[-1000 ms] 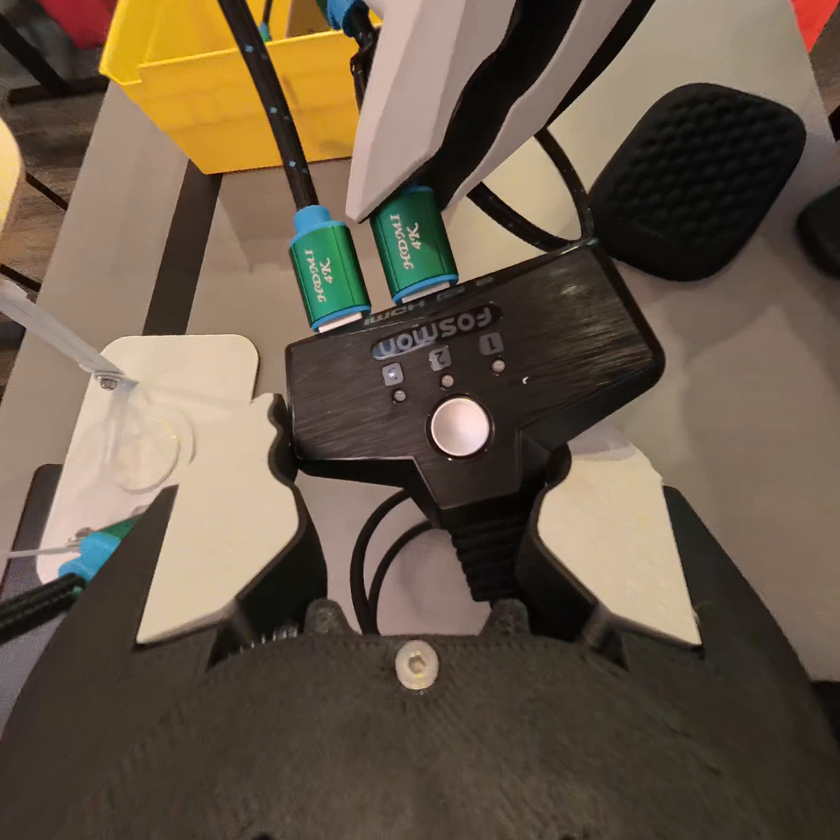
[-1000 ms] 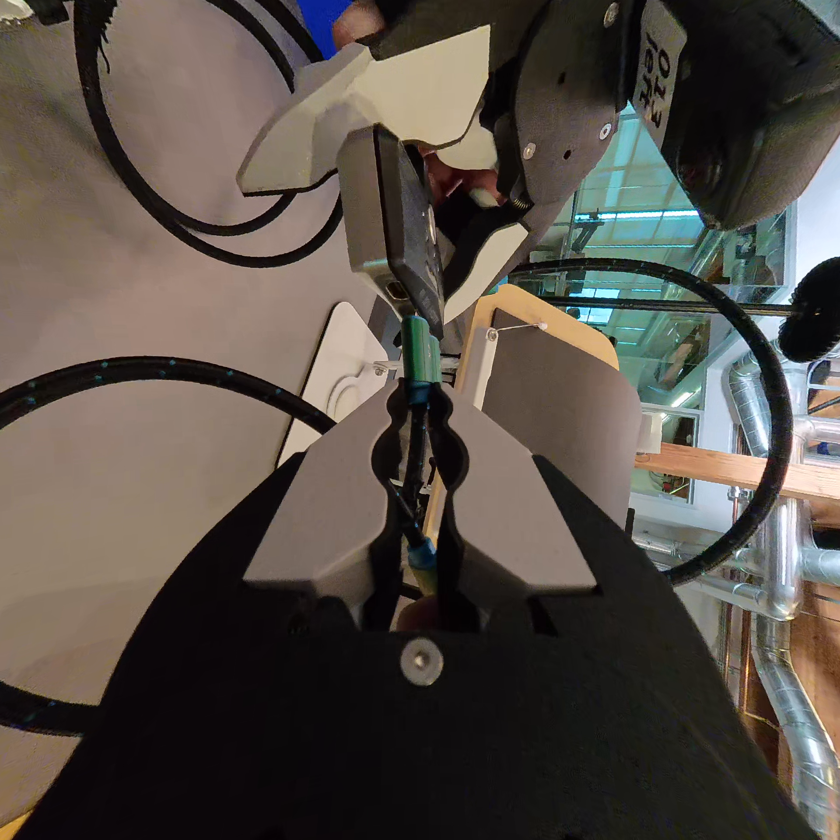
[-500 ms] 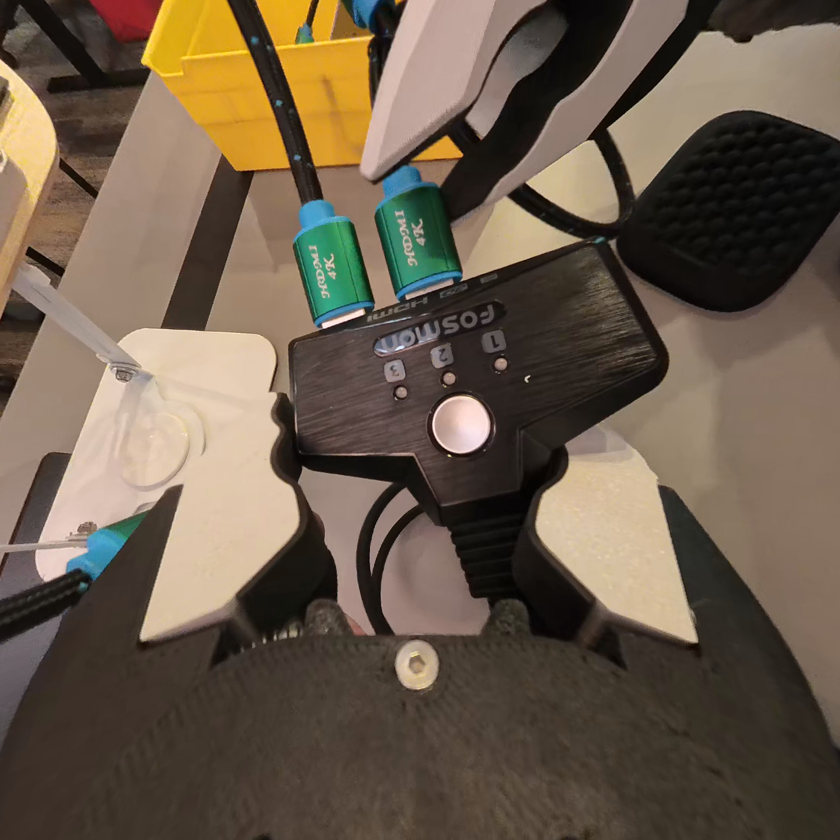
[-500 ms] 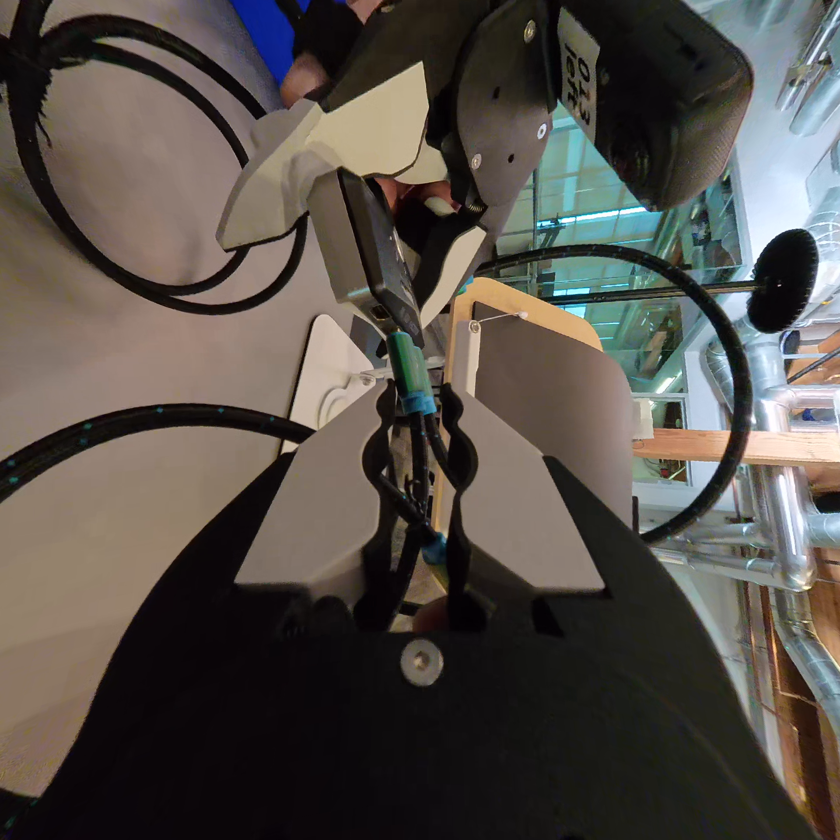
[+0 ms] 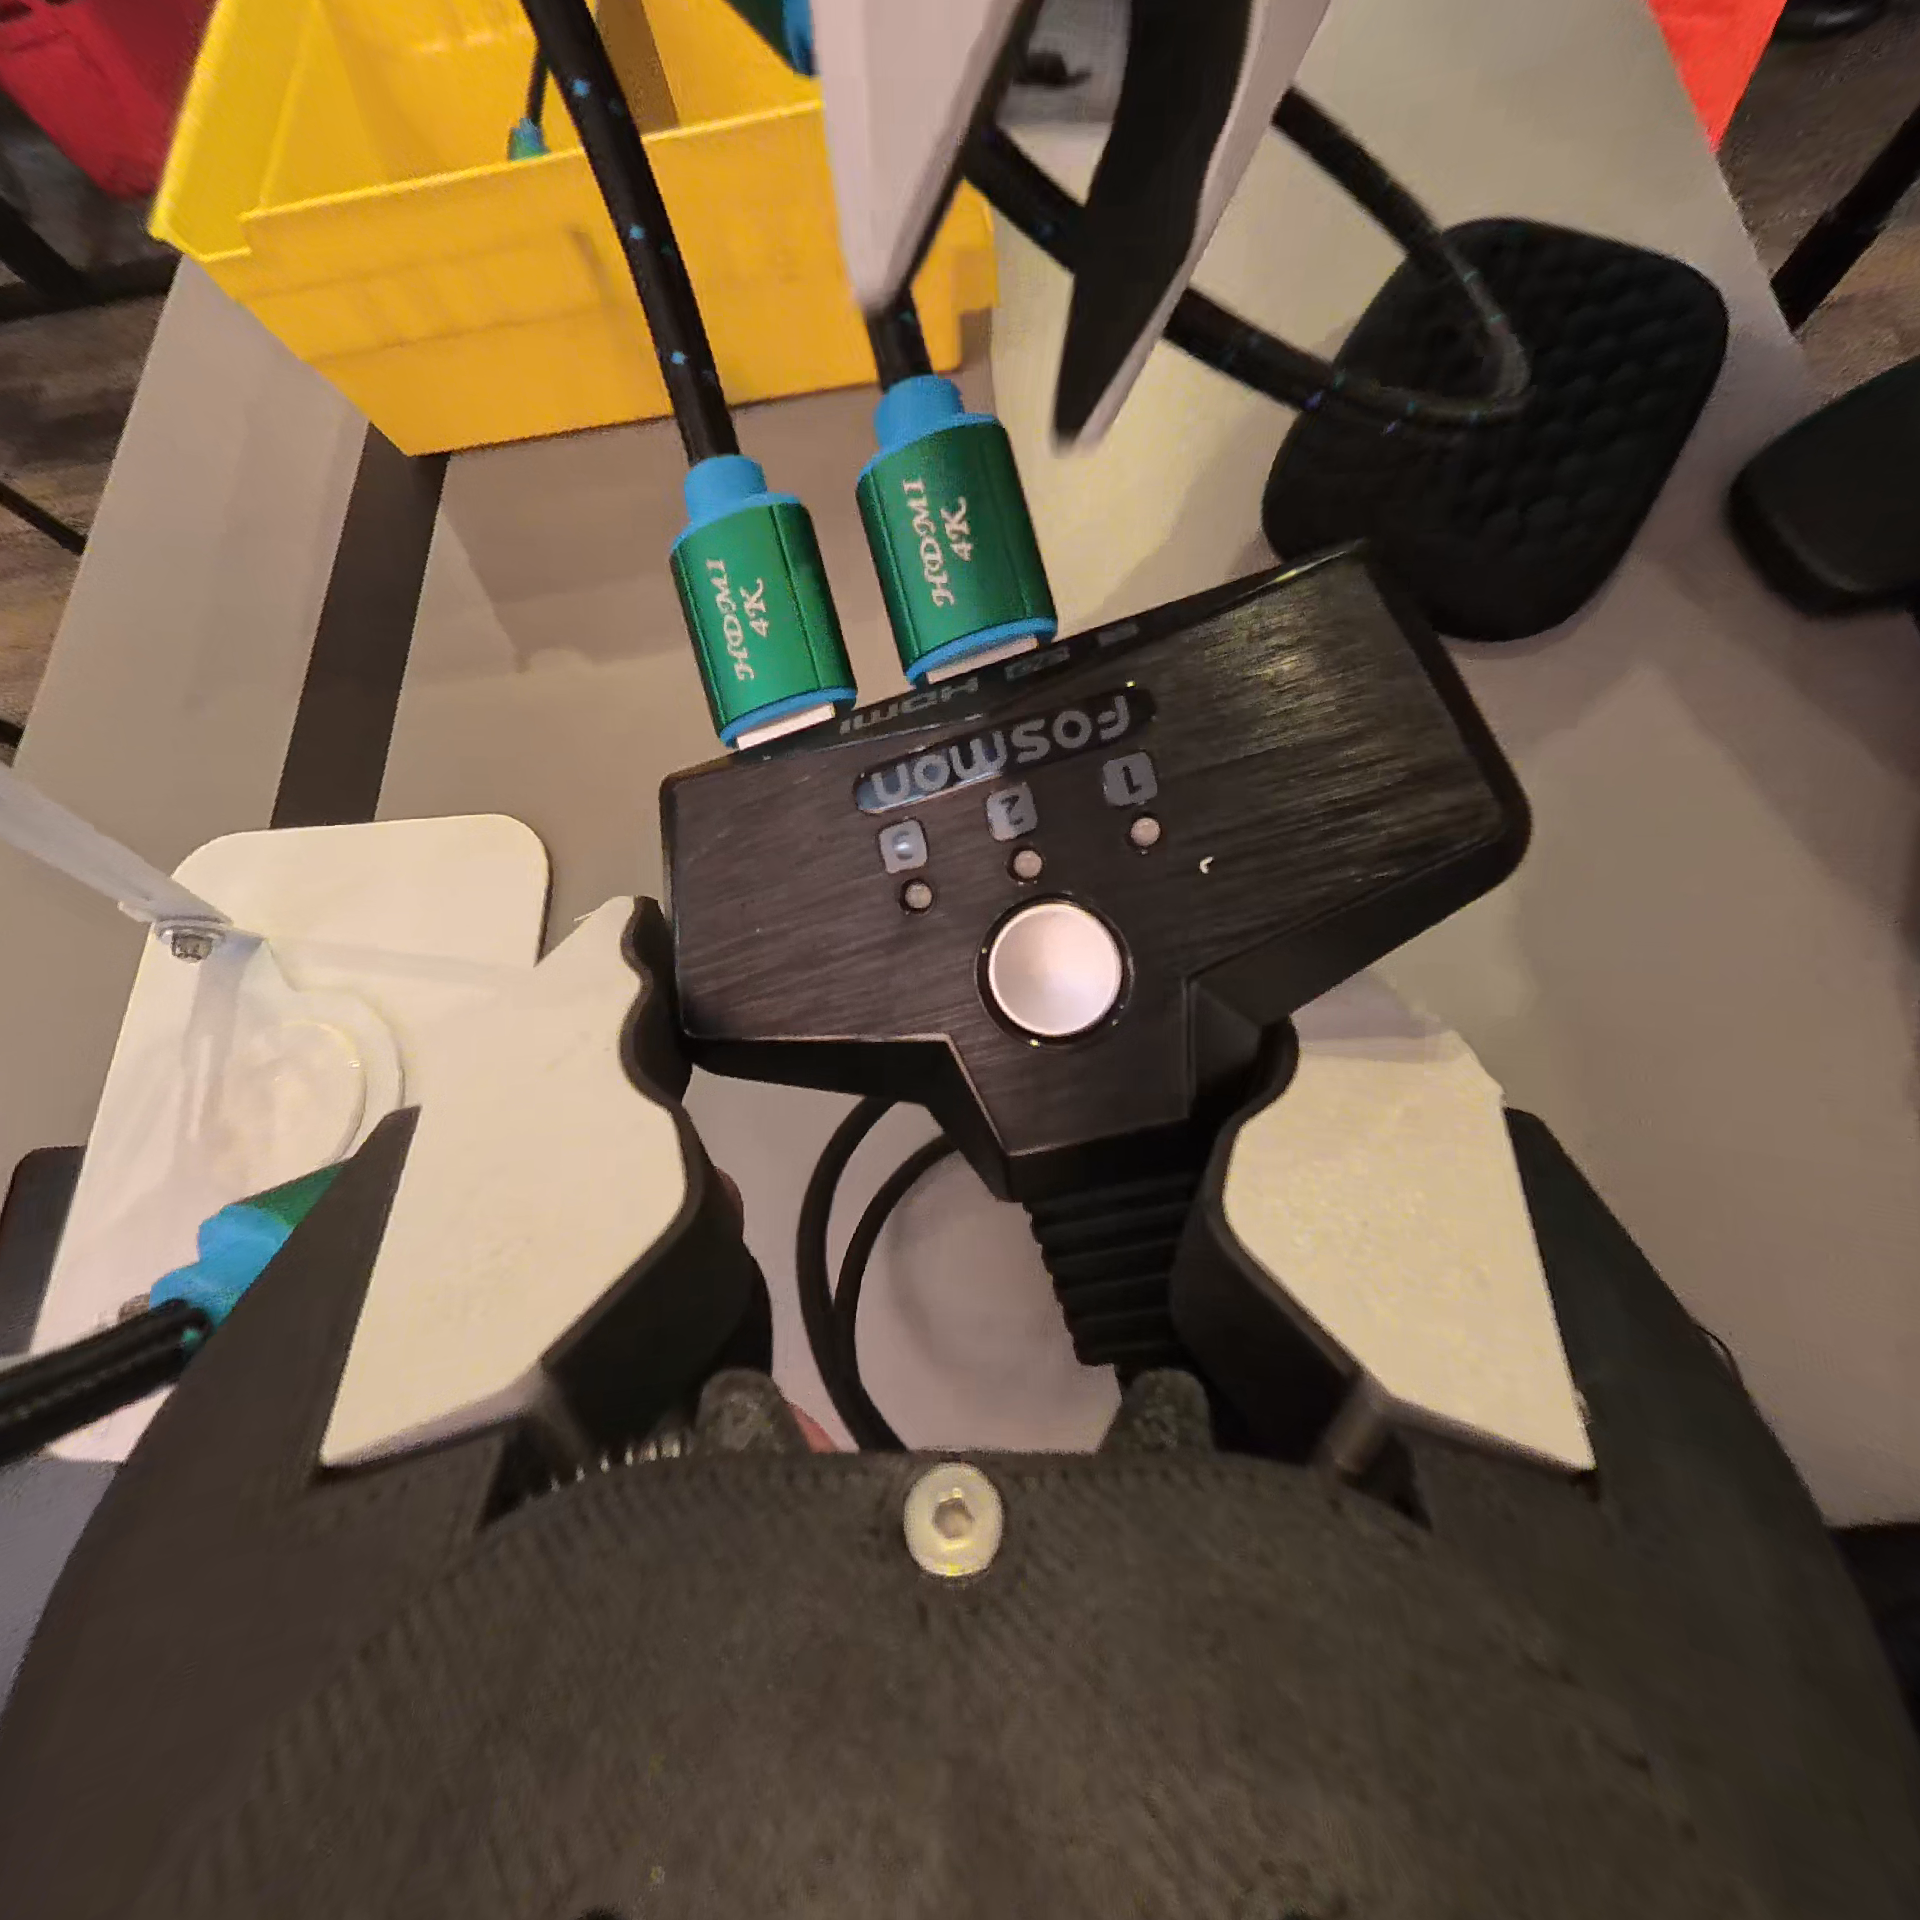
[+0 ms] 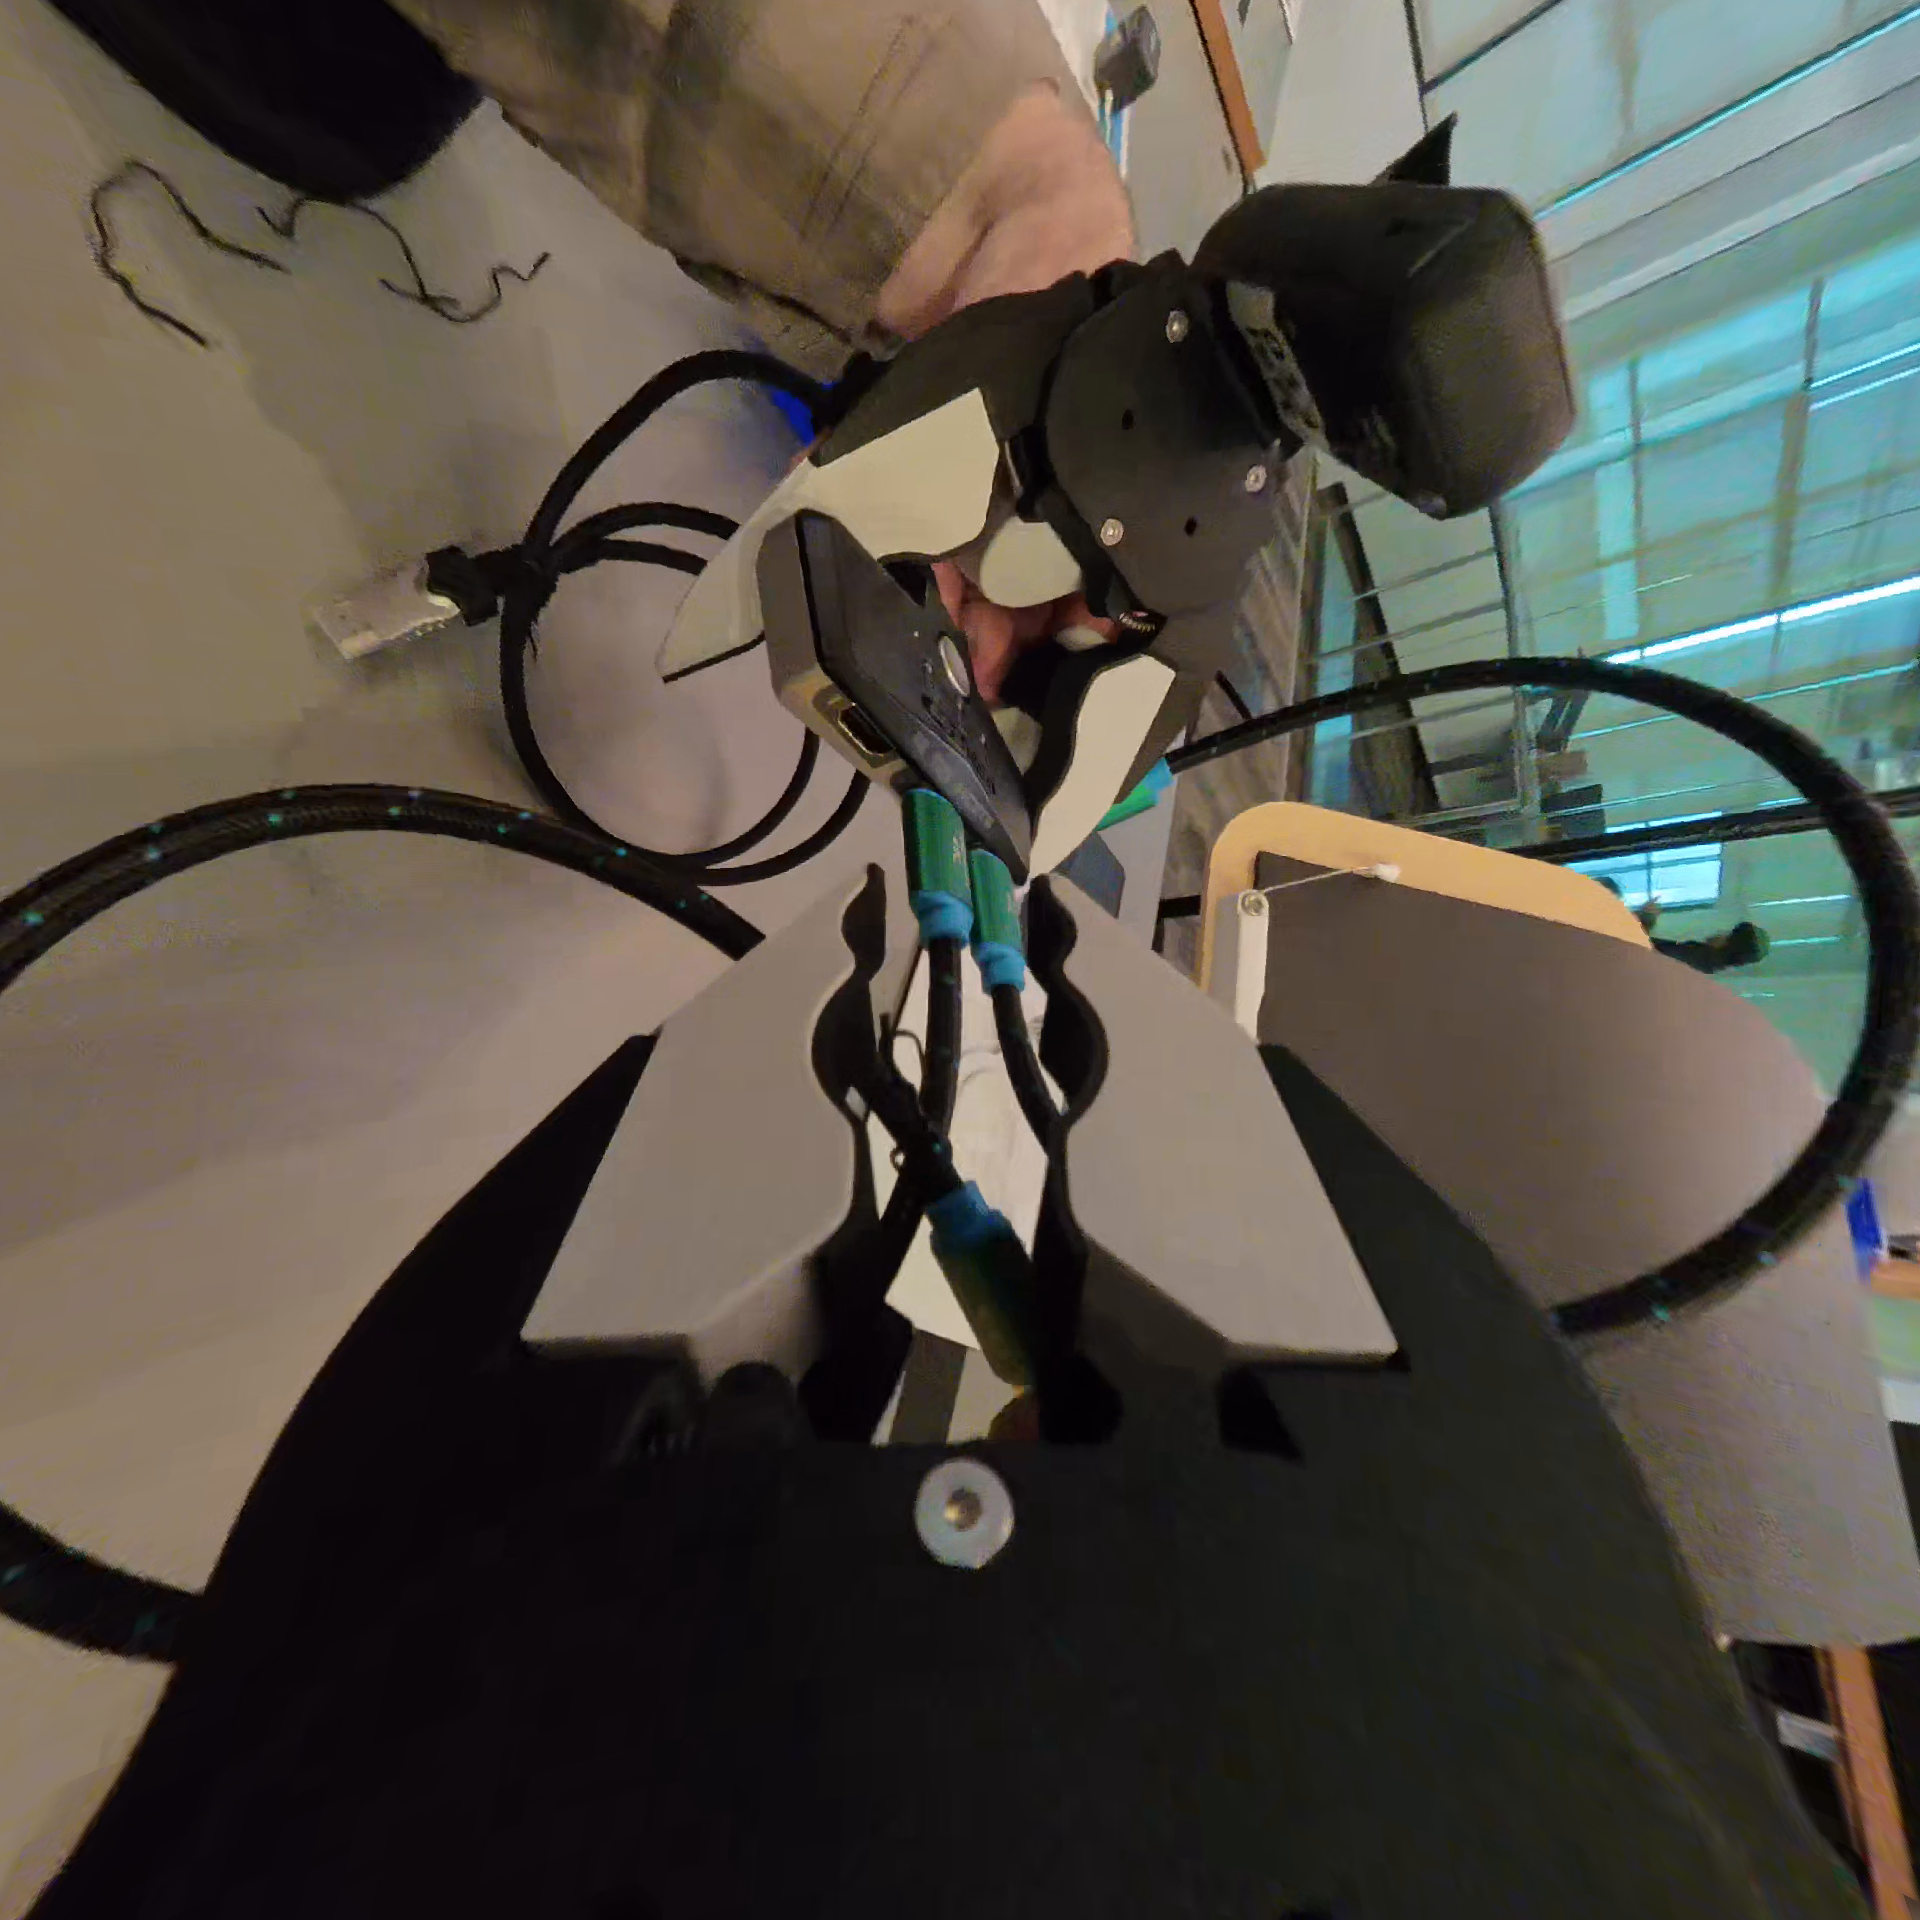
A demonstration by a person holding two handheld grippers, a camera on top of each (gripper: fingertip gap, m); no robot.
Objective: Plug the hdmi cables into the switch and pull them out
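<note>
1. Grip on the black switch [image 5: 1091, 831] by the left gripper [image 5: 961, 987]: fingers pressed in from both sides at the narrow waist, just above the ribbed neck, body held clear of the grey table [image 5: 1610, 1039].
2. Seated side by side in the switch's far edge: left green plug [image 5: 764, 623] and right green plug [image 5: 956, 540], each with a blue collar and a black braided cable running up and away.
3. Seen from the right wrist view: same switch [image 6: 914, 675] edge-on, with one bare port [image 6: 857, 727] beside the two plugged ones.
4. Right gripper [image 6: 956, 904]: fingers spread, pinching nothing, tips just short of the plugs' blue collars, both braided cables passing loosely through the gap.
5. In the left wrist view, right gripper [image 5: 997, 312] blurred at the top, white fingers parted either side of the right plug's cable.
6. Lying apart at the lower left: third green plug [image 5: 270, 1216], on a white board [image 5: 364, 883].
7. Under the switch: its own thin black lead [image 5: 831, 1247], coiled on the table and ending in a silver connector [image 6: 384, 613].
8. Beyond: yellow bin [image 5: 468, 260] at the table's far edge, black dimpled pad [image 5: 1507, 436] to the right.
</note>
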